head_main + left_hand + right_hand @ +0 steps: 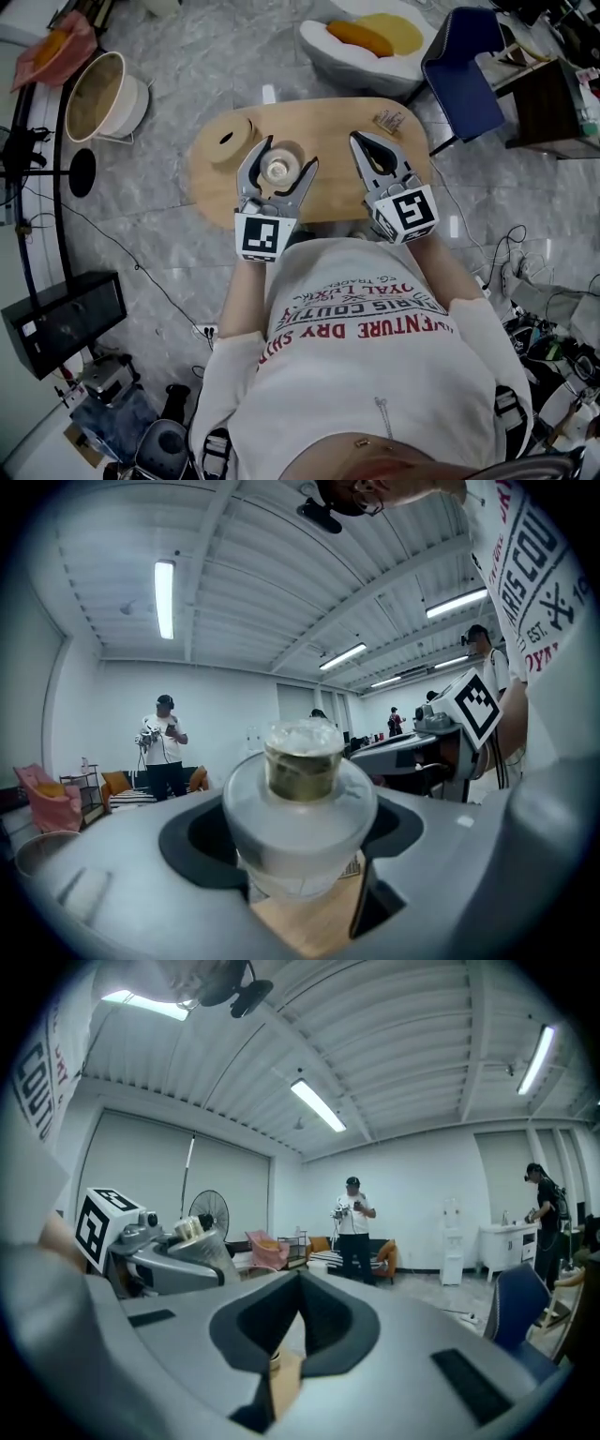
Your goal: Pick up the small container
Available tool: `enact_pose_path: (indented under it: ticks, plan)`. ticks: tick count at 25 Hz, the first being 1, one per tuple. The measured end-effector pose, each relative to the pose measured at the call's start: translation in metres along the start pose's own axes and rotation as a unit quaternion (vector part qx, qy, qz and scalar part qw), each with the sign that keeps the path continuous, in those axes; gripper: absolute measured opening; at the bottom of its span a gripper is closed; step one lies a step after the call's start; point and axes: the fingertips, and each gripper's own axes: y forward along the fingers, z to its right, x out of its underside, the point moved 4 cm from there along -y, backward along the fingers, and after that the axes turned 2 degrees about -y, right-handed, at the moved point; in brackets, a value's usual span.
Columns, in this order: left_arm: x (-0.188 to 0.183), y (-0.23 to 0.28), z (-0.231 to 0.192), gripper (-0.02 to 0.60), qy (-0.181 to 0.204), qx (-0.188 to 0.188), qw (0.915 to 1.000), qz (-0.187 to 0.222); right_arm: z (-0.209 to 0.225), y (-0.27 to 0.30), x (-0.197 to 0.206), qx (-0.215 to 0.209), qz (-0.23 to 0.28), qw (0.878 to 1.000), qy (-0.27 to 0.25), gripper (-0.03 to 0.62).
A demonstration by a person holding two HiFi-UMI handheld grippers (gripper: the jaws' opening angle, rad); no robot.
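Note:
The small container (278,169) is a clear plastic cup with a domed lid and a brownish filling. My left gripper (280,172) is shut on it and holds it upright in the air above the oval wooden table (328,117). In the left gripper view the container (302,794) fills the gap between the jaws of the left gripper (302,860), whose pads press its sides. My right gripper (360,141) hovers to the right of it, level, with its jaws together and nothing held. In the right gripper view the right gripper (300,1283) has its tips meeting, and the container (192,1229) shows at the left.
A wooden disc with a dark hole (230,141) and a small clip-like item (389,120) lie on the table. Around it stand a round white basket (103,94), a blue chair (464,66), a white beanbag (370,42) and a black box (61,319). Cables run over the floor.

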Motion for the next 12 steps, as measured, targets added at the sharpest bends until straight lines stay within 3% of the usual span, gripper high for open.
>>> enact_pose_path:
  ticks: [12]
  plan:
    - [-0.005,-0.004,-0.011,0.345,-0.001,-0.01,0.9999,0.001,-0.005,0.0,-0.003,-0.013,-0.006,1.0,0.003,0.006]
